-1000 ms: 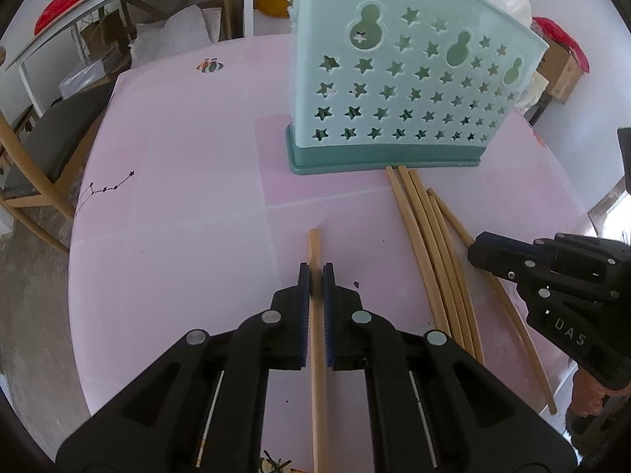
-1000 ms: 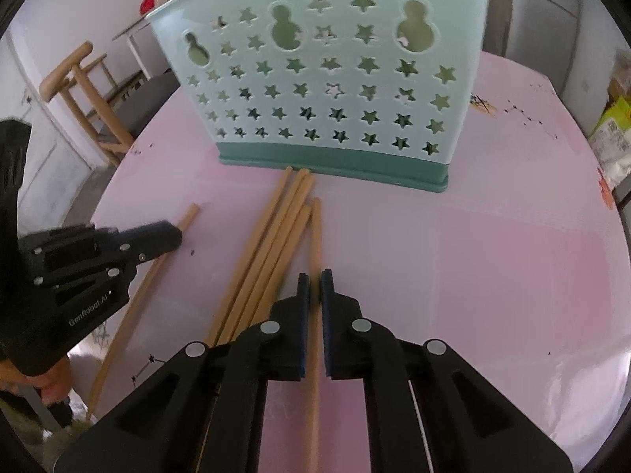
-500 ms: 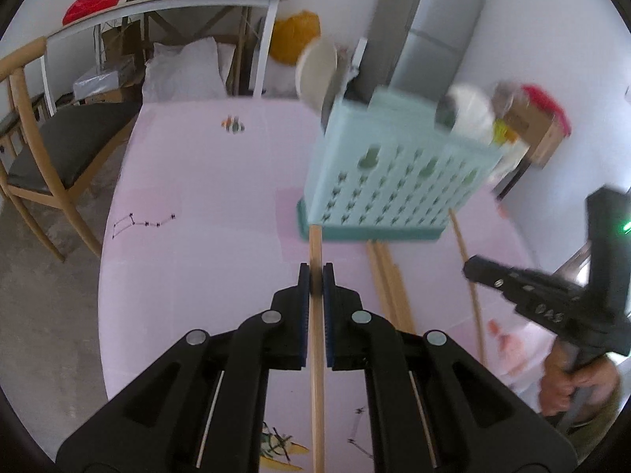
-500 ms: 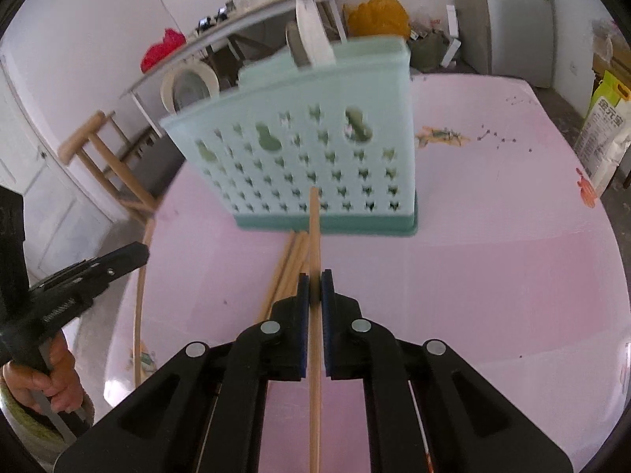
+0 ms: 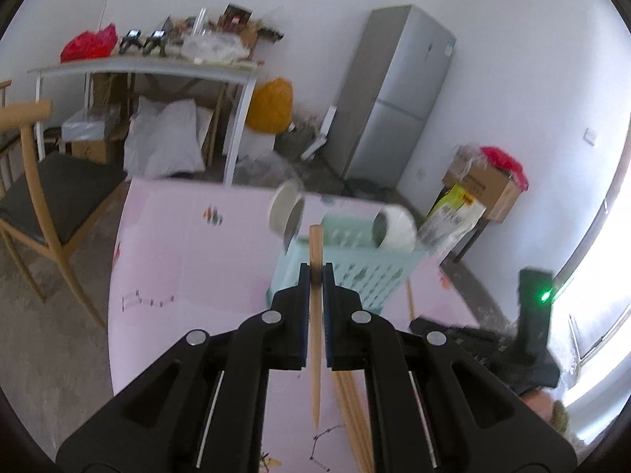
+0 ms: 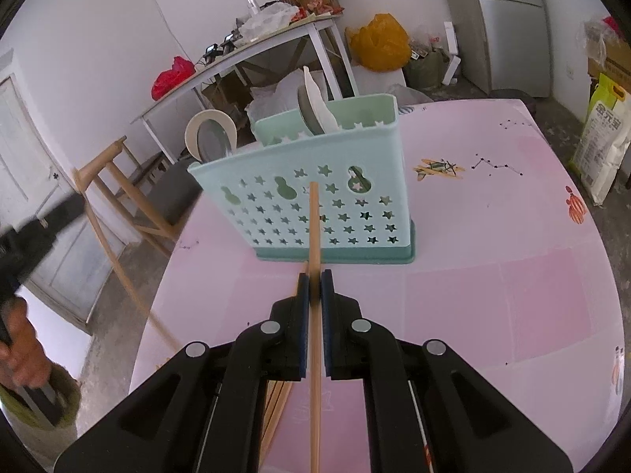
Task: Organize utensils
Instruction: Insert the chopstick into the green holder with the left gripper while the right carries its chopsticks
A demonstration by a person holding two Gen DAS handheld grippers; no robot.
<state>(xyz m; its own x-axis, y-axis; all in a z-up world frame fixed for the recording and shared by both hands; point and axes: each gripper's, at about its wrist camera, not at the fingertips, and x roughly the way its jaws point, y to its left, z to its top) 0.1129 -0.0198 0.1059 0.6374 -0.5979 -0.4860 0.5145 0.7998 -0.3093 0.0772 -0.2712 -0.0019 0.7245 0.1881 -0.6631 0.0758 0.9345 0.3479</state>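
Pink bench [image 6: 493, 260]: both grippers, L [image 5: 314, 276] & R [image 6: 314, 282], clamped on one chopstick each [image 5: 315, 339] [image 6: 314, 236]; tip them upright over caddy [image 6: 315, 181] before dropping.

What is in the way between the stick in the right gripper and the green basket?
Nothing visible. The right gripper holds its chopstick above the table, with only open air before the green basket.

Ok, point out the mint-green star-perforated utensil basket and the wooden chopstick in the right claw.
mint-green star-perforated utensil basket [image 6: 355, 213], right wrist view, front wall.
wooden chopstick [image 6: 314, 228], right wrist view, shaft above the pads.
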